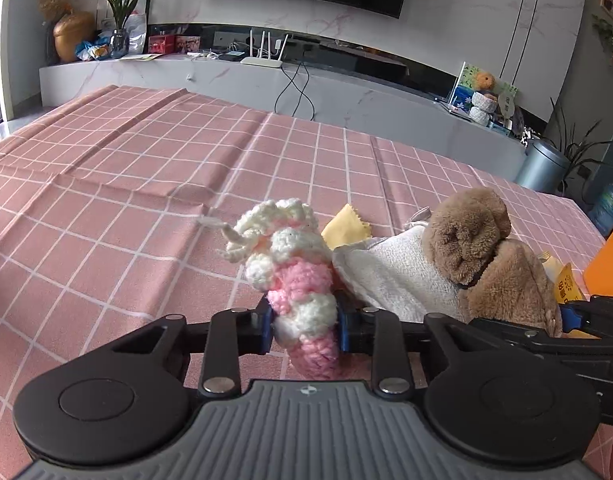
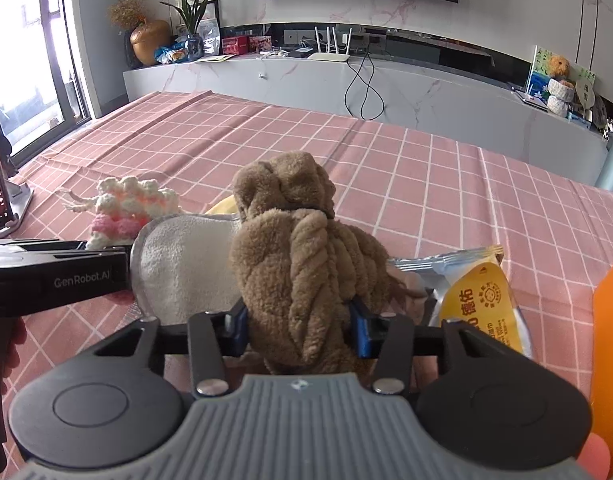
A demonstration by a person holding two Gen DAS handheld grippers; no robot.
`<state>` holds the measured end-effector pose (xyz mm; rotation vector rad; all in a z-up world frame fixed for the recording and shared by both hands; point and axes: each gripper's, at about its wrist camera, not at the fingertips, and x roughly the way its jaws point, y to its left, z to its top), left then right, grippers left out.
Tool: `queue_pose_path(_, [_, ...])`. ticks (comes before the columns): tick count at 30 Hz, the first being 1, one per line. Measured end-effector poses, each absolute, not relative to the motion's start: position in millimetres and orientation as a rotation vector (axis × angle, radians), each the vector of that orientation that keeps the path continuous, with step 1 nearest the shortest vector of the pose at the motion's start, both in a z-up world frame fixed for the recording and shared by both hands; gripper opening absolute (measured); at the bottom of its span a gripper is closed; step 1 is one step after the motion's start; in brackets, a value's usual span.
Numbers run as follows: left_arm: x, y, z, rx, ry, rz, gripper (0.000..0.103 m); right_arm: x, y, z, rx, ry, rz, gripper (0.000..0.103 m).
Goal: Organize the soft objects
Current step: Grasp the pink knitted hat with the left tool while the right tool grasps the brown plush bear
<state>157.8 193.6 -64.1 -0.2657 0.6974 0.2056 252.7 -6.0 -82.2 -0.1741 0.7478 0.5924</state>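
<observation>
Pink-and-white crochet toy [image 1: 302, 300]: clamped in left gripper [image 1: 304, 330], on the bench [image 1: 126, 184], for sorting.
Brown plush [image 2: 302, 280]: pinched by right gripper [image 2: 300, 326], beside white towel [image 2: 182, 264].
</observation>
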Motion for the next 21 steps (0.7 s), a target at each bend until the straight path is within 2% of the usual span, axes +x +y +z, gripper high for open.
queue_pose_path(7, [146,197,-51,-0.27,0.67,0.226,0.031,246,-22,-60,-0.123,0.697,0.616,0.042])
queue_pose_path(21, [114,178,21,-0.226,0.535,0.206,0.031,204,-72,5,0.032,0.607,0.652,0.042])
